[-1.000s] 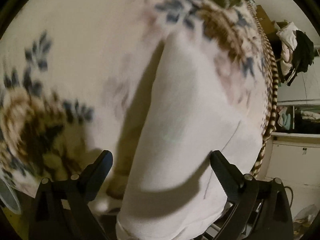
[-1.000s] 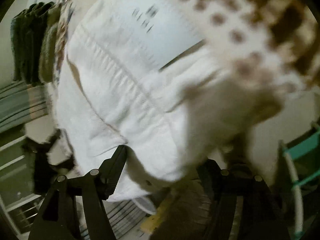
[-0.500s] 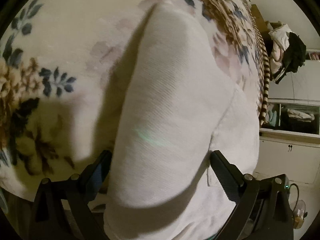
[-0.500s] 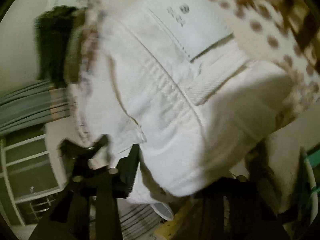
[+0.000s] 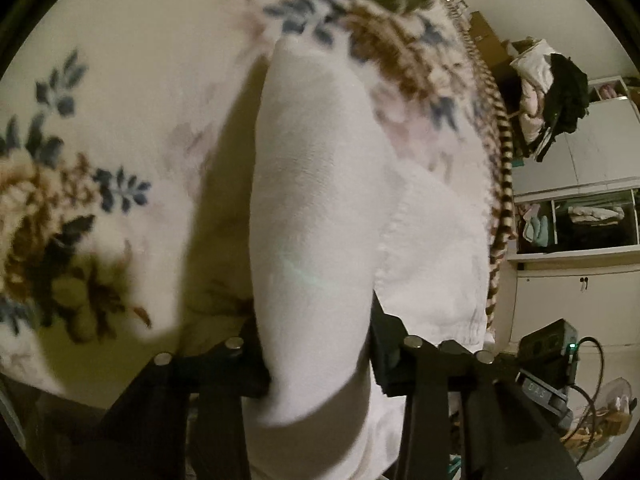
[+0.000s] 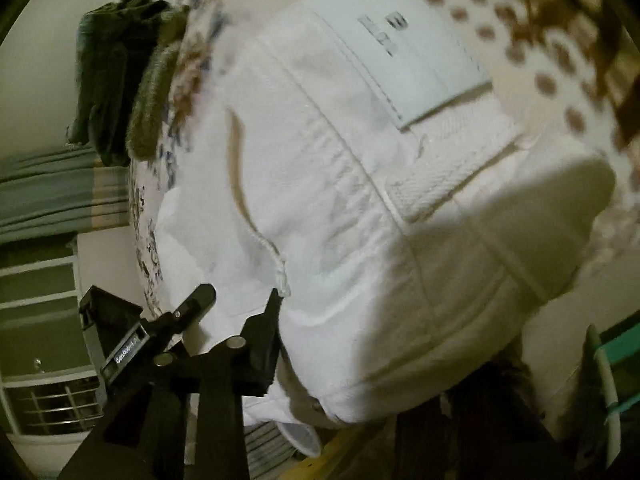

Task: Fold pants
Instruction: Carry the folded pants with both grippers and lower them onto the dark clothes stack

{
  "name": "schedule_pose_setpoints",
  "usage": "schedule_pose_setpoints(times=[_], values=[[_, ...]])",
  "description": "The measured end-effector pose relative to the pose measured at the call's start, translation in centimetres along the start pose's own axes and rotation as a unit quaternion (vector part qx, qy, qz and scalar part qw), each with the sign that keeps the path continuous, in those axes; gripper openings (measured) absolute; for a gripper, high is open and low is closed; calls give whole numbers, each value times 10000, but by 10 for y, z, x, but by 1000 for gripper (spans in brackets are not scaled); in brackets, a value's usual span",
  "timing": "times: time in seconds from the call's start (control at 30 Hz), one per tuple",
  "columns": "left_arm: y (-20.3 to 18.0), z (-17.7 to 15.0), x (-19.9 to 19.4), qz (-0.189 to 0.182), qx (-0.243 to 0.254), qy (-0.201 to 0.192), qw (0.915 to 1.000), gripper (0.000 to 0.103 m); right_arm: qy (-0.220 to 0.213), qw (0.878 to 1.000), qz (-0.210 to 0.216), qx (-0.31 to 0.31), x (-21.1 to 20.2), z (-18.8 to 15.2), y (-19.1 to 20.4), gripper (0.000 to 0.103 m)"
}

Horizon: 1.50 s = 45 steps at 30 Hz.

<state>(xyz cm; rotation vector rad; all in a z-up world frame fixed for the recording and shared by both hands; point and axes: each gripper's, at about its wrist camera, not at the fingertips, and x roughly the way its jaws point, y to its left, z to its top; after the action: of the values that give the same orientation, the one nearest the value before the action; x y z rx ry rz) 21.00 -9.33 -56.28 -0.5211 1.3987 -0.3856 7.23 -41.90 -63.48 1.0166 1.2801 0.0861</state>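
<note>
Pants: white pants (image 5: 320, 208) lie on the floral blanket (image 5: 120, 92); in the left wrist view a folded leg runs from the blanket's far patterned part down to its near edge.
Left gripper: left gripper (image 5: 316, 344) has just been closing, and both jaws now press a thick fold of the leg at the near edge.
Right gripper: right gripper (image 6: 360, 360) has also been closing; its near finger (image 6: 260, 344) bites into the waist end of the pants (image 6: 360, 208), while the other finger is lost in dark shadow under the cloth.
Hidden: pants hem is cut off below the left jaws; the label (image 6: 404, 44) print is too blurred to read.
Blur: blanket pattern smears in both views.
Edges: striped blanket border (image 5: 500, 184) marks the right edge; dark clothes (image 6: 116, 80) sit at the far corner.
Room: beyond the right edge stand white cabinets (image 5: 576, 292) and a cabled device (image 5: 552, 340).
</note>
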Motion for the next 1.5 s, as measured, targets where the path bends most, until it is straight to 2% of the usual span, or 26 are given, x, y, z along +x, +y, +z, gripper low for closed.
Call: schedule_pose_setpoints(times=[0.2,0.47,0.7,0.8,0.9,1.07,1.2,1.4,1.5], values=[[-33,16,-39,51,152,-163,9997,32,-278,9994,40,-222,-52,8,44,30],[-81,46,-97,162,532,-514,9971,32,-425,9970,160,-619,-107,22,102,30],[-115,84,-146,112,620,-872,9942,32,-599,9919,335,-1066,-143,58,180,30],[-126,112,-167,41,605,-1031,9928,32,-685,9890,311,-1272,-153,78,220,30],[-134,152,-186,-56,605,-1171,9913,32,-836,9854,323,-1445,-159,105,266,30],[-147,240,-216,-186,796,-1430,9863,32,-1162,9790,451,-1613,-156,160,344,30],[-149,334,-227,-278,910,-1471,9845,31,-1387,9751,570,-1631,-134,218,404,30],[-136,451,-199,-245,1107,-1397,9837,31,-1668,9716,669,-1540,-68,314,467,30],[-121,485,-170,-84,1189,-1216,9854,32,-1687,9735,615,-1418,-31,343,476,30]])
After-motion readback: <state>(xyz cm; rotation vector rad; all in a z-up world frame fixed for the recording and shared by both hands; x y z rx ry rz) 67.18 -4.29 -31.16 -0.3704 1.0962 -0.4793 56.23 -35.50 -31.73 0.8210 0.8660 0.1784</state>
